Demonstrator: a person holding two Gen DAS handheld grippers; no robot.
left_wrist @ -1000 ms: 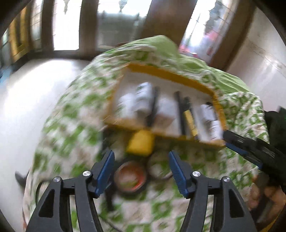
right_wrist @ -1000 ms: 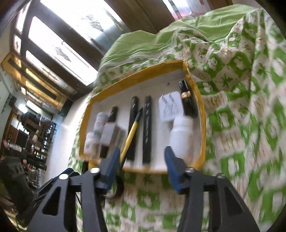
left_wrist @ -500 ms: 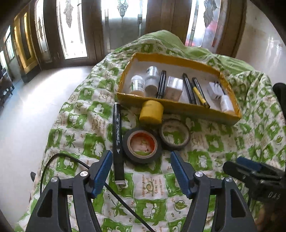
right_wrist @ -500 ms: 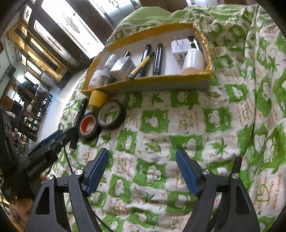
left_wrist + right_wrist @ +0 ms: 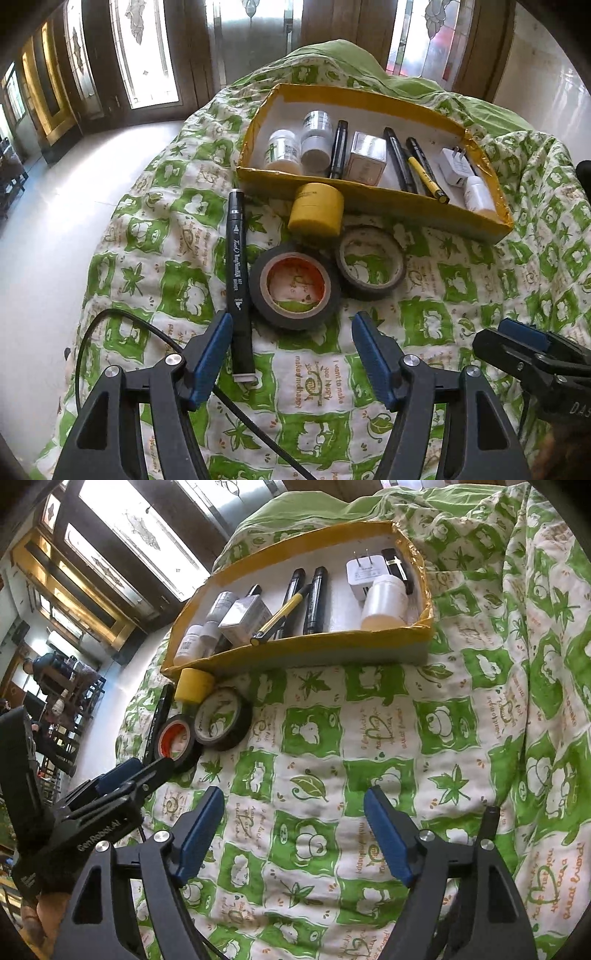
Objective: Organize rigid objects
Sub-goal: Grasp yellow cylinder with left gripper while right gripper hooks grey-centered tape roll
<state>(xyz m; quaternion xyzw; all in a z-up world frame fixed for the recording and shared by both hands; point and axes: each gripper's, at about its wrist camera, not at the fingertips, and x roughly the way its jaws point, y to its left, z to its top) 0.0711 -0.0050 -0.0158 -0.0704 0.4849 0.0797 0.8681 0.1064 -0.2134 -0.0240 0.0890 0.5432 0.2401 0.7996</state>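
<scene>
Tall glass doors [image 5: 147, 55] in dark wooden frames [image 5: 192, 62] fill the far wall, their frosted panes bearing etched ornaments, and daylight pours through them. A pale, glossy tiled floor [image 5: 44, 236] reflects that light. To the far right stands a white tiled wall [image 5: 546, 96] beside a pane with coloured glass [image 5: 436, 40]. In the right wrist view, gold-trimmed door frames [image 5: 70, 579] lead toward a side area with dark chairs [image 5: 62, 738] and a seated person [image 5: 40, 668]. A green and white patterned quilt [image 5: 480, 701] covers the bed.

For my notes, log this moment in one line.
left gripper: open, over black marker pen | right gripper: open, empty | yellow-rimmed cardboard box: partly filled
</scene>
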